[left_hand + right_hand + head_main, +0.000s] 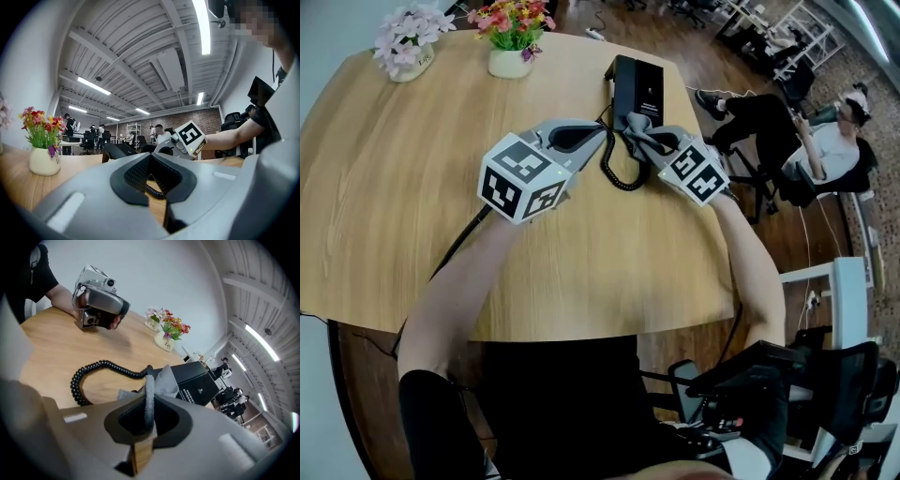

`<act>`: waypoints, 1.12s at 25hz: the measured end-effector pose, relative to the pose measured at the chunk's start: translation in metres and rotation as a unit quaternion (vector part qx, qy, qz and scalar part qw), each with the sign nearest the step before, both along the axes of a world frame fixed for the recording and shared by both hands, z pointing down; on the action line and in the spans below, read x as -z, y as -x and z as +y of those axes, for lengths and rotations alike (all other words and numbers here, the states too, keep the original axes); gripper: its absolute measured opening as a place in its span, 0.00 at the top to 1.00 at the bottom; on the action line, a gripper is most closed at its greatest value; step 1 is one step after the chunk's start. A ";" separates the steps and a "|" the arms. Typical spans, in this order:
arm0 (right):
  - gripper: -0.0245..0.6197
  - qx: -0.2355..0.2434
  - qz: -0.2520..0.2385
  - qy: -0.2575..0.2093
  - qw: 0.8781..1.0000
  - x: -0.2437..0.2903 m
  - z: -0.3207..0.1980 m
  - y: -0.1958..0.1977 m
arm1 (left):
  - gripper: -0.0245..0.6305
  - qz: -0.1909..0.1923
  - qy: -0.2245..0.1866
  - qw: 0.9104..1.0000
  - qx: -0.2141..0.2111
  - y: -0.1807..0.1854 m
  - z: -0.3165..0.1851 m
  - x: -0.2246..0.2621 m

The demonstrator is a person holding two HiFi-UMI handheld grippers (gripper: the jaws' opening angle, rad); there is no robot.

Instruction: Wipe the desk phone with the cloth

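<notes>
The black desk phone (634,82) stands at the far side of the round wooden table (412,206), with its coiled cord (619,171) looping toward me. My right gripper (649,137) is shut on a grey cloth (641,129) and holds it at the phone's near edge. In the right gripper view the cloth (160,382) sticks up from between the jaws, just in front of the phone (199,383) and beside the cord (89,373). My left gripper (581,139) hovers shut and holds nothing, just left of the cord; it also shows in the right gripper view (101,305).
Two flower pots stand at the table's far side, one with red and yellow flowers (511,42), one with pale pink flowers (409,42). A person (811,136) sits on a chair to the right of the table. An office chair (825,394) is at my right.
</notes>
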State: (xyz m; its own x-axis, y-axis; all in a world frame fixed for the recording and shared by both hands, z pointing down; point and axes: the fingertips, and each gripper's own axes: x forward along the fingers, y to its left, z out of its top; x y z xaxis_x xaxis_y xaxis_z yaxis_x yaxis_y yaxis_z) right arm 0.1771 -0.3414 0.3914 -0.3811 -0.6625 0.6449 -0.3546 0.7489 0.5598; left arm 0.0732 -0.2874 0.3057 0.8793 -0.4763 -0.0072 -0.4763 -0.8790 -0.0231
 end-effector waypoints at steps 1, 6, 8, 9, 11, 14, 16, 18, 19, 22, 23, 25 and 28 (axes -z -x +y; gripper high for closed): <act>0.93 0.000 -0.006 0.002 1.000 0.006 -0.001 -0.001 | 0.96 0.000 0.000 1.000 0.000 0.000 0.000 0.000; 0.93 -0.067 -0.103 -0.083 0.989 0.076 -0.069 -0.019 | 0.96 -0.003 0.002 1.000 -0.001 -0.001 -0.001 -0.002; 0.93 -0.096 -0.133 -0.118 0.979 0.099 -0.103 -0.024 | 0.96 -0.003 0.002 1.000 -0.001 -0.001 -0.001 -0.002; 0.93 -0.108 -0.140 -0.133 0.975 0.107 -0.119 -0.026 | 0.96 -0.003 0.003 1.000 -0.001 -0.001 -0.001 -0.002; 0.93 -0.130 -0.146 -0.158 0.968 0.116 -0.147 -0.030 | 0.96 -0.004 0.004 1.000 -0.002 -0.002 -0.001 -0.002; 0.93 -0.156 -0.141 -0.160 0.964 0.110 -0.177 -0.036 | 0.96 -0.002 0.005 1.000 -0.005 -0.003 0.000 -0.003; 0.93 -0.165 -0.130 -0.139 0.968 0.094 -0.185 -0.039 | 0.96 -0.002 0.005 1.000 -0.006 -0.003 0.001 -0.002; 0.93 -0.163 -0.120 -0.125 0.971 0.081 -0.179 -0.040 | 0.96 -0.002 0.004 1.000 -0.008 -0.003 0.001 -0.001; 0.93 -0.158 -0.116 -0.123 0.973 0.076 -0.171 -0.039 | 0.96 -0.003 0.004 1.000 -0.010 -0.003 0.002 -0.001; 0.93 -0.128 -0.094 -0.118 0.980 0.064 -0.139 -0.031 | 0.96 -0.003 0.002 1.000 -0.009 -0.002 0.002 0.000; 0.93 -0.118 -0.086 -0.117 0.982 0.058 -0.126 -0.028 | 0.96 -0.003 0.002 1.000 -0.009 -0.002 0.002 0.000; 0.93 -0.098 -0.067 -0.113 0.986 0.045 -0.099 -0.024 | 0.96 -0.004 0.002 1.000 -0.008 -0.001 0.002 -0.001; 0.93 -0.075 -0.045 -0.104 0.991 0.026 -0.062 -0.021 | 0.96 -0.004 0.002 1.000 -0.005 0.000 0.001 -0.001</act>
State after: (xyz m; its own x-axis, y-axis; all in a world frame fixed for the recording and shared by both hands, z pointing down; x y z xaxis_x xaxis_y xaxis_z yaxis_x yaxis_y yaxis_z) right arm 0.1978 -0.4038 0.3650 -0.3182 -0.8311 0.4562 -0.5087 0.5557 0.6576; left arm 0.0731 -0.2868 0.3069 0.8837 -0.4681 0.0011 -0.4679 -0.8835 -0.0227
